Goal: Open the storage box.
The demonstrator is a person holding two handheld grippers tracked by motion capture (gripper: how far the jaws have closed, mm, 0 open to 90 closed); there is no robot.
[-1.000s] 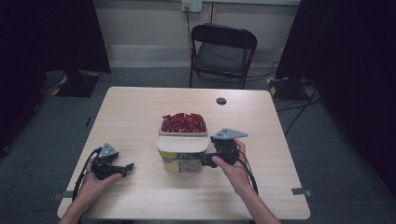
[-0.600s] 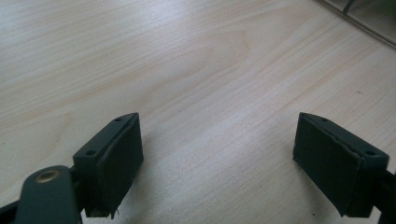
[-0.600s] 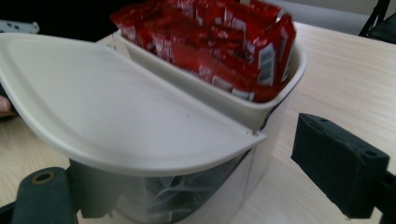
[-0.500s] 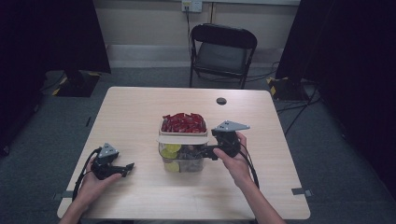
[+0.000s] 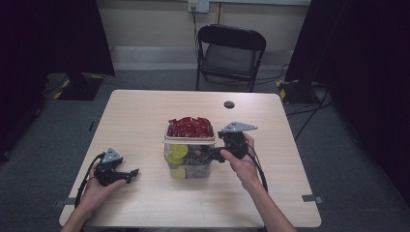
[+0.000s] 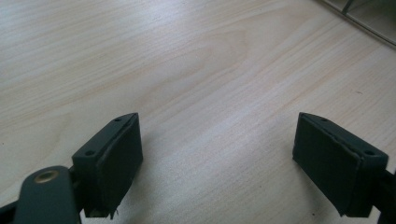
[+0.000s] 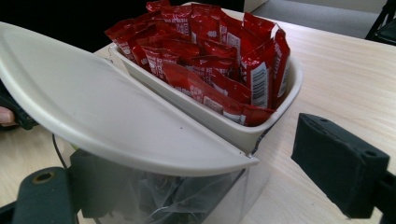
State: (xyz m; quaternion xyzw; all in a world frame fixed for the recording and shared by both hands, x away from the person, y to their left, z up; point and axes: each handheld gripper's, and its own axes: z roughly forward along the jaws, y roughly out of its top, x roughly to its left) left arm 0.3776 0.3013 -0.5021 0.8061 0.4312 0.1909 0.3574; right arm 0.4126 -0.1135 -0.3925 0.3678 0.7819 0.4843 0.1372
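Note:
A clear tub (image 5: 189,162) stands mid-table with a cream tray of red sachets (image 5: 190,126) (image 7: 210,51) in its far half. Its cream lid (image 5: 189,140) (image 7: 102,112) over the near half is tilted up, and yellow sachets (image 5: 178,151) show through the clear wall below. My right gripper (image 5: 212,153) (image 7: 210,182) is open at the tub's right side, with its left jaw under the raised lid and its right jaw beside the tub. My left gripper (image 5: 131,174) (image 6: 217,154) rests open and holds nothing on the bare table (image 6: 196,70) at the front left.
A small black round object (image 5: 228,104) lies near the table's far edge. A black folding chair (image 5: 229,53) stands behind the table. Cables trail from both grippers toward the near edge.
The right gripper has risen at the tub's right side and the lid has lifted from flat to tilted, uncovering the yellow sachets. The left gripper has not moved.

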